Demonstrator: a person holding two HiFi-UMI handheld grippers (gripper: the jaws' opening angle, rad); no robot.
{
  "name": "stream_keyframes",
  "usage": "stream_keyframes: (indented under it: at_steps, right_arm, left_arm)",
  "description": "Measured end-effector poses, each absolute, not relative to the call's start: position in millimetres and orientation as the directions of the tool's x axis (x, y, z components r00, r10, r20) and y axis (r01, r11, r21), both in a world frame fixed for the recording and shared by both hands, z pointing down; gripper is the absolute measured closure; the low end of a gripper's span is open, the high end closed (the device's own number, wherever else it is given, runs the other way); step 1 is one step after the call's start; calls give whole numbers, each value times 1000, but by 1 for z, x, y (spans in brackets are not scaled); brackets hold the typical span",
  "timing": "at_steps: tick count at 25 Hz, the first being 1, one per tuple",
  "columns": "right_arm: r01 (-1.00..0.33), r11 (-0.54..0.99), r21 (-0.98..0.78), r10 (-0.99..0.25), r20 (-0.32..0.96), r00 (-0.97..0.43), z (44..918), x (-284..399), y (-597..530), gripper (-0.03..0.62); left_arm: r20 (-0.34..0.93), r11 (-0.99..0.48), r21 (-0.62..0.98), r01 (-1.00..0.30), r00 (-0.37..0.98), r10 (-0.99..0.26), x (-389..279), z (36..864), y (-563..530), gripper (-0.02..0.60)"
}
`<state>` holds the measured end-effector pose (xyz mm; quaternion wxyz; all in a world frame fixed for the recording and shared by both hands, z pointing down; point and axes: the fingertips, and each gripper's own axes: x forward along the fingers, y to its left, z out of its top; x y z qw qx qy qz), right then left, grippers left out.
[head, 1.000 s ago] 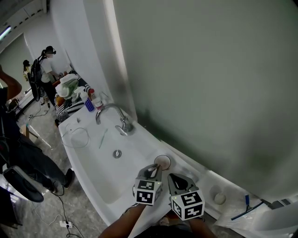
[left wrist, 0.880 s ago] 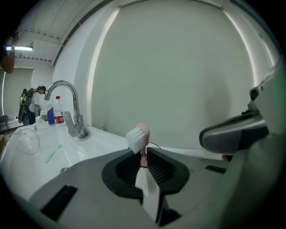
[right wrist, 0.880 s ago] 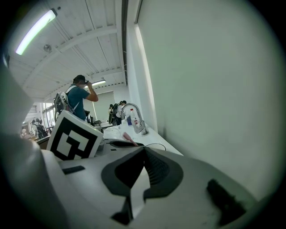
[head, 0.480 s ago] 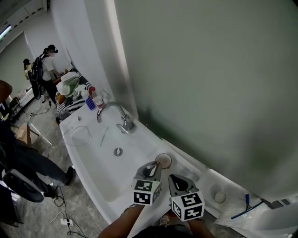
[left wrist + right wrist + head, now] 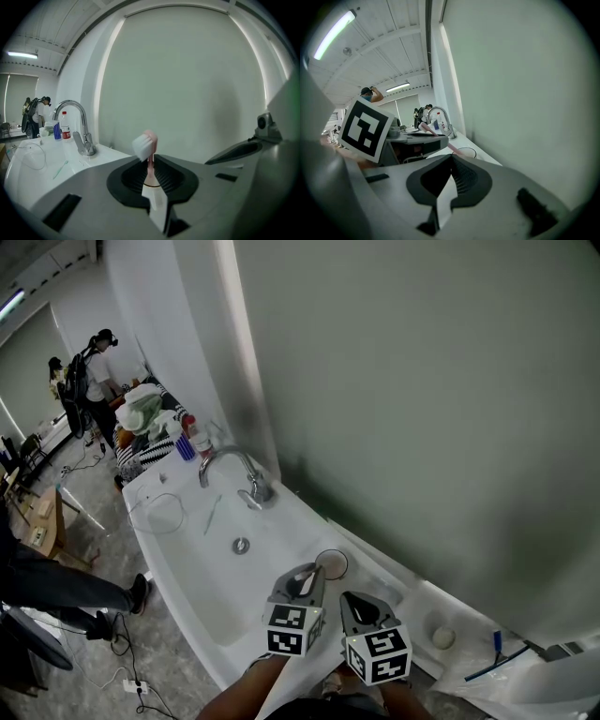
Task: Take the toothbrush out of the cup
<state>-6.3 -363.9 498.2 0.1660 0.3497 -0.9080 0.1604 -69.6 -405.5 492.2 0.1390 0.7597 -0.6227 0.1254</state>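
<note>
**Left gripper clamped on pink toothbrush, right beside the cup**

The left gripper [image 5: 150,171] is clenched on the neck of a pink toothbrush [image 5: 144,143]. Its white bristle head sticks up above the jaws and faces left. The right gripper [image 5: 451,161] sits just beside the left one, its jaws pressed together with nothing between them.

In the right gripper view the pink handle slants down from the left gripper to the rim of the cup [image 5: 330,564]. I cannot tell whether its end is inside the cup. The cup stands on the ledge of the white sink [image 5: 202,601], just past the left gripper's tips.

Farther along are:
- a drain [image 5: 241,545]
- a thin green stick [image 5: 212,515] lying in the basin
- a chrome faucet [image 5: 246,476]
- bottles [image 5: 187,439] at the sink's far end
- a person [image 5: 94,367] standing in the background
</note>
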Motion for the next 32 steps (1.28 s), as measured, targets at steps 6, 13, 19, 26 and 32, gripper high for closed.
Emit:
stream_keyframes:
  at_steps: [6,13,19,26,32]
  right_arm:
    - [-697,697,-166,-590,420,-690,498,-13,-355,583]
    - [-714,687,-135,-607,432,-666,496,-20,-344,583]
    - [-732,670,-124,-628,431,-648,493,-25,-335,583]
    - [-748,652,-121,-648,422,-633,489,-30,-321,583]
    - [-760,639,-119,-663,415,-623,487,-35,-308,583]
  left_arm:
    - [347,-200,51,-978,205,-915,-75,481,-396,531]
    - [317,-222,63,-973,230,-920,-79,469,-388,531]
    - [305,-243,69,-968,252,-918,-84,462,-378,531]
    - [284,-263,63,-963,270,-920,-88,454,-363,531]
    - [270,-281,56,-958,286,-919,-90,449,-346,531]
